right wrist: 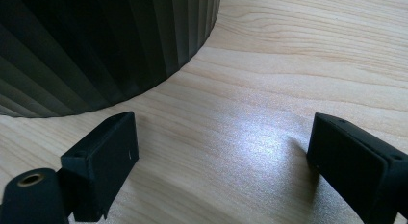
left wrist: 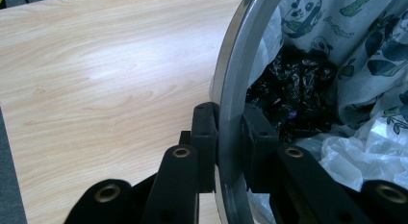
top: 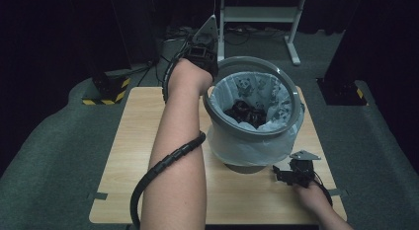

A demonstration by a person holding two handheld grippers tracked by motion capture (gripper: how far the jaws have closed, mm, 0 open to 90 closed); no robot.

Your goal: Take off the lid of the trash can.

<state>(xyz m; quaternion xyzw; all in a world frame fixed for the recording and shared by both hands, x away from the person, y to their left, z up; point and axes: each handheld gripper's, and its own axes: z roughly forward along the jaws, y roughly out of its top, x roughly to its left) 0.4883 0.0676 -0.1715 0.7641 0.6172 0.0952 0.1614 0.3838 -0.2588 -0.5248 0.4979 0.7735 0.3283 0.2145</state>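
The light wooden rectangular table (top: 123, 156) occupies the centre of the high view and stands on grey carpet. On its right half, centre-right of the frame, stands the round dark ribbed waste bin (top: 244, 166). The bin carries a grey plastic ring (top: 257, 64) around its mouth, over a translucent white bin liner printed with pandas (top: 269, 94). The liner hangs out below the ring on the near side. Crumpled black plastic waste (top: 244, 111) lies at the bottom of the liner.

The left gripper (top: 202, 55) is at the upper centre of the frame, at the far left edge of the ring. In the left gripper view the jaws are clenched on the ring (left wrist: 231, 113), one pad on its outer face and one on its inner face.

The right gripper (top: 291, 173) rests on the table at the lower right, just beside the bin base. In the right gripper view its jaws stand released, wide apart, with bare tabletop (right wrist: 269, 89) between them and the ribbed bin wall (right wrist: 96, 41) at upper left.
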